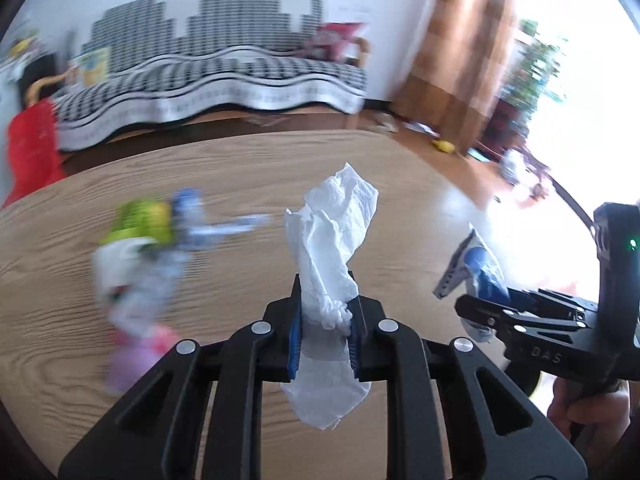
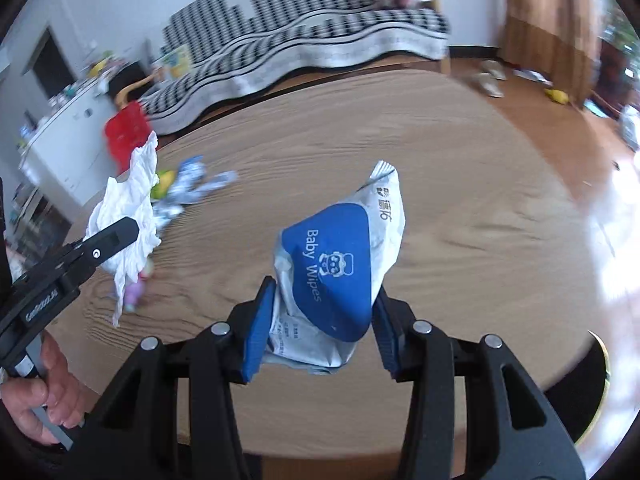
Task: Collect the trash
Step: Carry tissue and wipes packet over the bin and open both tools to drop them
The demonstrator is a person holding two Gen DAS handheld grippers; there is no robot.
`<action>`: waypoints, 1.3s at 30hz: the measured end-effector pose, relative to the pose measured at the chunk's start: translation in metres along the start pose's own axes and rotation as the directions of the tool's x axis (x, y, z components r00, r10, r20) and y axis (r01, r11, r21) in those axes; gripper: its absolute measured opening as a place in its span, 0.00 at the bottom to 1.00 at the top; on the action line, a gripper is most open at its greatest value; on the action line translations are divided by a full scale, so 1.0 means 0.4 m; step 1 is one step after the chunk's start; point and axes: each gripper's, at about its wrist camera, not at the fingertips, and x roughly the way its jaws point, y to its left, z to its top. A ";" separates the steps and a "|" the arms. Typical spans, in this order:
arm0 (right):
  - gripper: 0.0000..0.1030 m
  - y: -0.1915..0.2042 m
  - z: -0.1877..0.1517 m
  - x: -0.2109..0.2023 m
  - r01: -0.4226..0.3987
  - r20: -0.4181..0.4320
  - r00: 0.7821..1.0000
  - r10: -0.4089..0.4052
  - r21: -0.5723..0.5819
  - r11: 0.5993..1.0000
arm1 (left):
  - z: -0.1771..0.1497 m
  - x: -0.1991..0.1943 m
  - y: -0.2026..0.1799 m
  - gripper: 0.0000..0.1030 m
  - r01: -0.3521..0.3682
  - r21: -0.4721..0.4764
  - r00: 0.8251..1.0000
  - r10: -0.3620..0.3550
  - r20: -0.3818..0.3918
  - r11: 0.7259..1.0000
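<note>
Above the table [image 1: 360,168], left gripper [image 1: 324,320] pinching tissue [image 1: 332,240] and right gripper [image 2: 320,320] clamping wipes pack [image 2: 340,264] should grip firmly, leaving the 10 o'clock litter [image 2: 188,188].

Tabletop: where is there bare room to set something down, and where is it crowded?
Bare wood table spans ahead and right of the wipes pack. Crowded only on the left, around the blurred trash pile beside the tissue.

The blue-and-white packet [image 2: 340,268] reads "Baby Wipes"; the right tool [image 1: 476,312] bears "DAS".
</note>
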 end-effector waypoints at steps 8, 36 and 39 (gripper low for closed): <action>0.44 -0.336 -0.120 -0.154 0.131 0.022 0.990 -0.137 0.182 0.975 | -0.055 0.089 -0.360 0.17 0.194 0.153 0.980 -0.184 -0.076 0.969; 0.45 -0.792 -0.406 -0.140 0.349 -0.299 0.925 -0.234 0.423 0.837 | -0.266 0.325 -0.852 0.17 0.410 0.333 0.897 -0.308 -0.318 0.849; 0.45 -0.796 -0.400 -0.147 0.339 -0.285 0.930 -0.231 0.428 0.838 | -0.265 0.328 -0.852 0.17 0.411 0.334 0.896 -0.308 -0.320 0.848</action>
